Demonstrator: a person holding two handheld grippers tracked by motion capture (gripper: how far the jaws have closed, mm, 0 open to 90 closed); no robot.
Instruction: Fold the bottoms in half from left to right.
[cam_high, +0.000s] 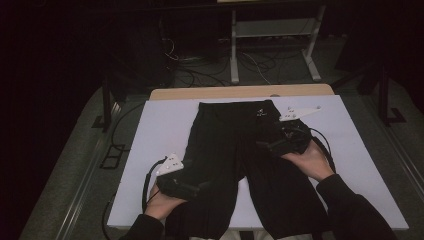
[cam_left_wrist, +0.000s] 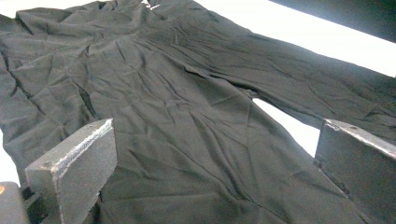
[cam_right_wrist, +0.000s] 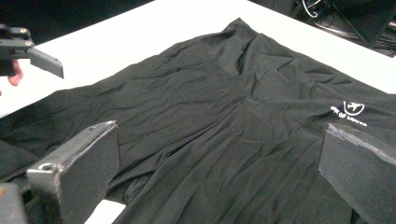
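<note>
Presently, a pair of black trousers (cam_high: 250, 165) lies spread flat on the white table top (cam_high: 160, 130), waistband toward the far edge and both legs running back toward you, their ends hanging over the near edge. A small white logo (cam_right_wrist: 349, 111) sits near the waistband on one side. The fabric is creased across the seat and thighs, as the left gripper view shows (cam_left_wrist: 187, 116). A strip of white surface shows between the two legs.

Your left gripper (cam_high: 192, 189) is held low over the outer edge of the left leg, at about thigh level, with your left hand (cam_high: 162, 202) behind it. Its jaws stand wide apart in its own view, nothing between them, the cloth lying beneath.

Your right gripper (cam_high: 272, 145) is over the right hip area of the trousers, just short of the waistband, with your right hand (cam_high: 310, 162) behind it. Its jaws are likewise spread wide and empty, cloth below them. Whether either set of jaws touches the fabric cannot be determined.

Beyond the table, cables (cam_high: 200, 70) lie on the floor beside a white metal frame (cam_high: 275, 40).
</note>
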